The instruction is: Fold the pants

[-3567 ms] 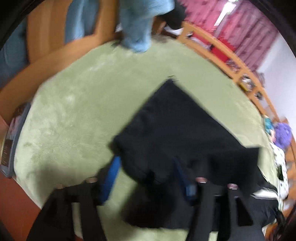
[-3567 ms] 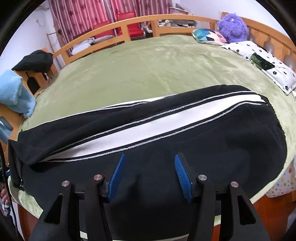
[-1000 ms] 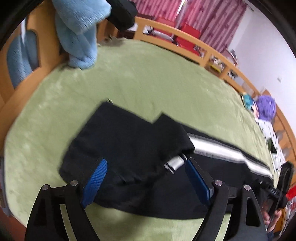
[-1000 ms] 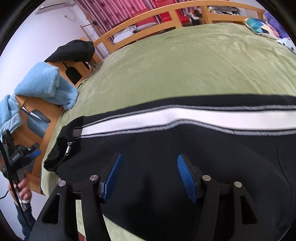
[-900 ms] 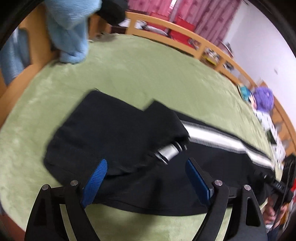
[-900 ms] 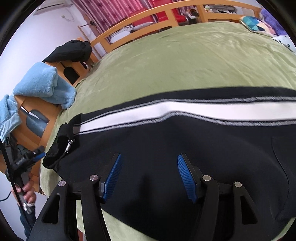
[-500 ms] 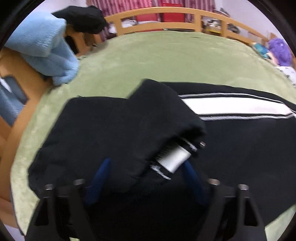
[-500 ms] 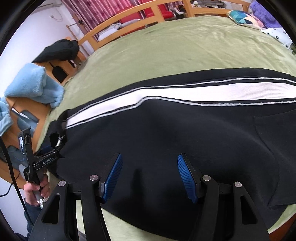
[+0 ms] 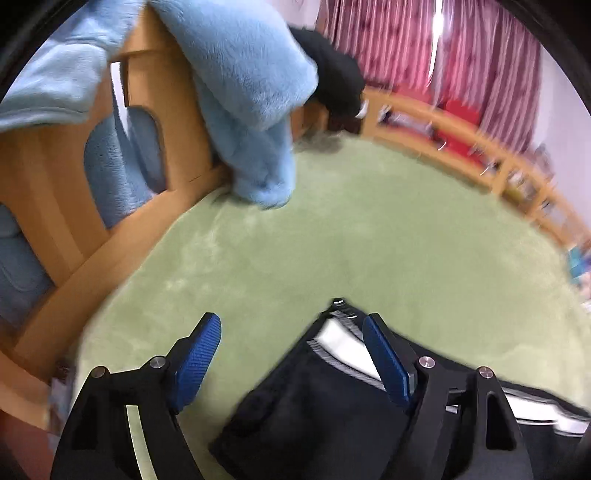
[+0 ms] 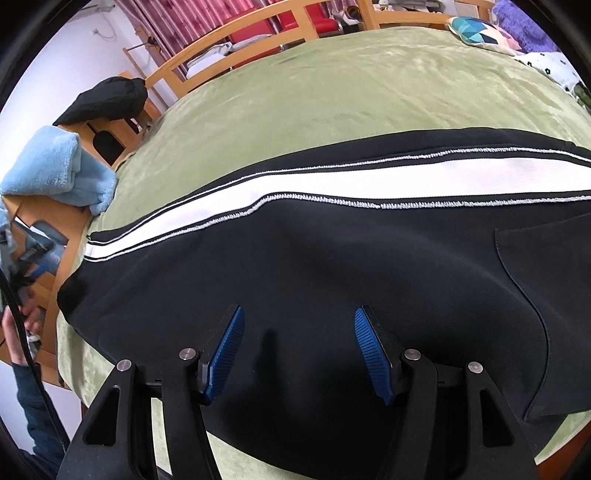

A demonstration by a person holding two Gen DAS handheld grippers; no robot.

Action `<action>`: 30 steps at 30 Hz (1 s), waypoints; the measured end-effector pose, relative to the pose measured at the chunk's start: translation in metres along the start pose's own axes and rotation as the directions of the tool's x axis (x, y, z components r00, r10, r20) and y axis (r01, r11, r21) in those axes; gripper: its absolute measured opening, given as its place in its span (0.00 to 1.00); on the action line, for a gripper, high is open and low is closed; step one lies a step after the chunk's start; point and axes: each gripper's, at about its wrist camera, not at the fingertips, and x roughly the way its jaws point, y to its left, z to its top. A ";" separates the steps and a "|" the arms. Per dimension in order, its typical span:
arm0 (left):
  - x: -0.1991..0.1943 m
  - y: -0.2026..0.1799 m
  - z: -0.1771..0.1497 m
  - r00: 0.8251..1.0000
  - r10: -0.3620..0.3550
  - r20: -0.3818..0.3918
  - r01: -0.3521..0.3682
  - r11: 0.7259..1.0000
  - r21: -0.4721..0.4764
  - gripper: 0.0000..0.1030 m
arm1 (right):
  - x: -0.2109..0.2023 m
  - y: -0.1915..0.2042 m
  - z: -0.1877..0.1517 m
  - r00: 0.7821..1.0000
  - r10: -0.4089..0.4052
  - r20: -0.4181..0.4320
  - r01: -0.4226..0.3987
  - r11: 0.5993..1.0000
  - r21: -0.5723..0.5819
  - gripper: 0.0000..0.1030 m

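Both tongs (image 10: 299, 349) spread above black pants (image 10: 332, 258) on bed.

Black pants (image 10: 332, 266) with a white side stripe lie flat lengthwise across the green bedspread.

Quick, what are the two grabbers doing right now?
Left gripper: open, holding nothing, at the end of the pants.
Right gripper: open, holding nothing, over the pants.

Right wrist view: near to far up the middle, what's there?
Right gripper → black pants → white stripe → green blanket → wooden rail → red chairs
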 end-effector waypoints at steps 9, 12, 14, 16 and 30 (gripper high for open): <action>-0.028 0.008 -0.088 0.948 -0.271 -0.167 0.272 0.962 -0.020 0.75 | -0.014 -0.011 -0.016 1.000 -0.016 0.000 0.016 1.000 0.026 0.60; -0.026 0.023 -0.118 0.944 -0.278 -0.175 0.272 0.961 -0.059 0.74 | -0.020 -0.016 -0.023 1.000 -0.026 0.003 0.026 0.999 0.043 0.60; -0.020 0.035 -0.124 0.946 -0.285 -0.152 0.271 0.957 -0.104 0.73 | -0.023 -0.019 -0.028 1.000 -0.026 0.005 0.026 0.998 0.058 0.60; -0.018 0.043 -0.125 0.948 -0.292 -0.129 0.273 0.951 -0.148 0.73 | -0.026 -0.019 -0.031 0.999 -0.033 0.005 0.033 0.997 0.063 0.60; 0.007 0.083 -0.106 0.926 -0.372 -0.060 0.326 0.871 -0.366 0.06 | -0.043 -0.011 -0.053 0.992 -0.128 0.012 0.127 0.989 0.074 0.60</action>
